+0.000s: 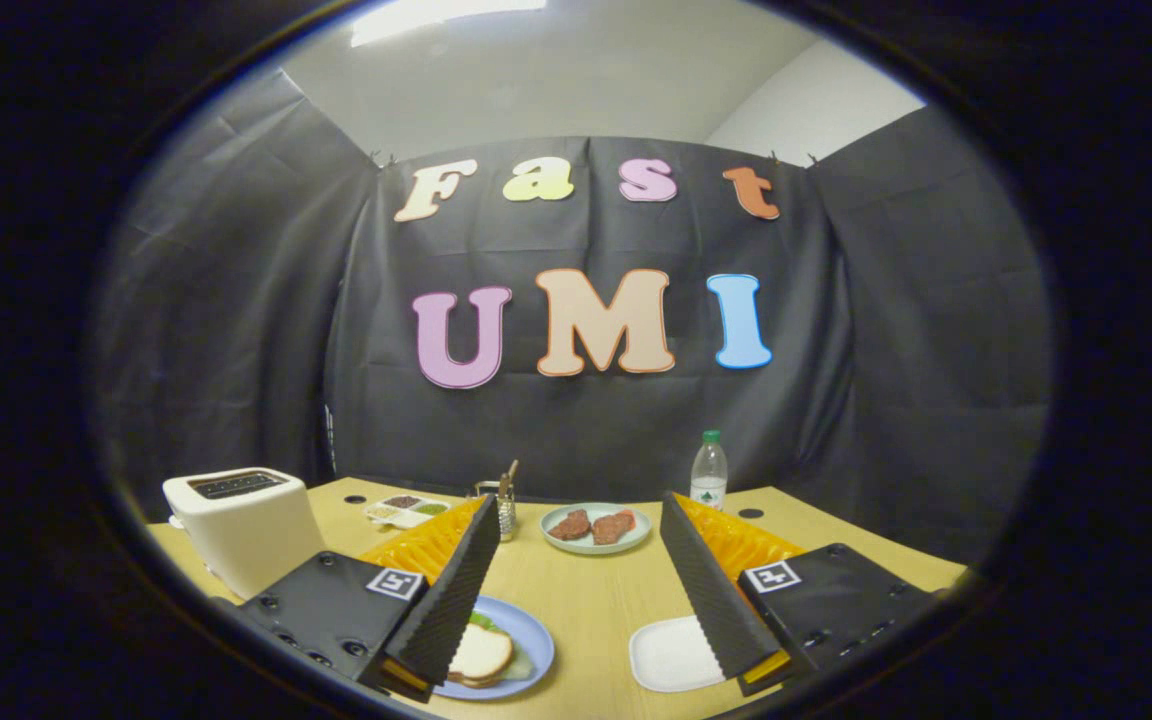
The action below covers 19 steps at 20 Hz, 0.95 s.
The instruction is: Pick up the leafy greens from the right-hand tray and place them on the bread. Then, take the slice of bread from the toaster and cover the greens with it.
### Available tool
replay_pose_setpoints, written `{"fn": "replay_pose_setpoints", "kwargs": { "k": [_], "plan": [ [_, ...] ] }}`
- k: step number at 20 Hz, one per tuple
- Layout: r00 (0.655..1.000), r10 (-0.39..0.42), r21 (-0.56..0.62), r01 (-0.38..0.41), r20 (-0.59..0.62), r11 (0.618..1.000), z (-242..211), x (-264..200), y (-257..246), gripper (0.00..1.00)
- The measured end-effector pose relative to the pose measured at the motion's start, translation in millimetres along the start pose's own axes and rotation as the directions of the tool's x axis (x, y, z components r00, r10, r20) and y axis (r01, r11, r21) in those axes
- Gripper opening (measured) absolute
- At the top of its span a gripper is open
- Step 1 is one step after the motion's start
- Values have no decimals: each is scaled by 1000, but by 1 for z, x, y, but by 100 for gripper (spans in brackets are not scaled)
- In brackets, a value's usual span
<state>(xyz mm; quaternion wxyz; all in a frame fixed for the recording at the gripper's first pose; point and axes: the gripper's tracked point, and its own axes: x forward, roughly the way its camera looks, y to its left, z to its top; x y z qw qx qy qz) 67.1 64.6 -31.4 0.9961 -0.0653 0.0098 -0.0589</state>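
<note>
My gripper point(577, 503) is open and held above the table, with nothing between its fingers. A blue plate point(539, 640) lies under the left finger point(456, 590). On it sits a slice of bread point(481, 655), with a bit of leafy green point(481, 621) peeking out from beneath its far edge. The finger hides part of the plate. The small white tray point(671, 655) lies beside the right finger point(711, 590), showing only its plain white surface. The white toaster point(236, 525) stands to the left of the left finger, its slots dark on top.
Beyond the fingertips sits a pale plate point(636, 540) with two brown patties. A water bottle point(708, 470) stands behind it near the cloth wall. A divided condiment tray point(406, 510) and a small metal grater point(506, 510) lie beyond the toaster.
</note>
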Motion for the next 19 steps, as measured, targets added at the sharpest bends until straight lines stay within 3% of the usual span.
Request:
{"fn": "replay_pose_setpoints", "kwargs": {
  "k": [4,9,19],
  "plan": [
    [999,51,-40,-51,16,998,23,10,0,100],
    [991,137,23,-137,4,990,14,4,15,100],
    [993,121,78,-122,13,989,4,-10,-16,100]
  ]
}}
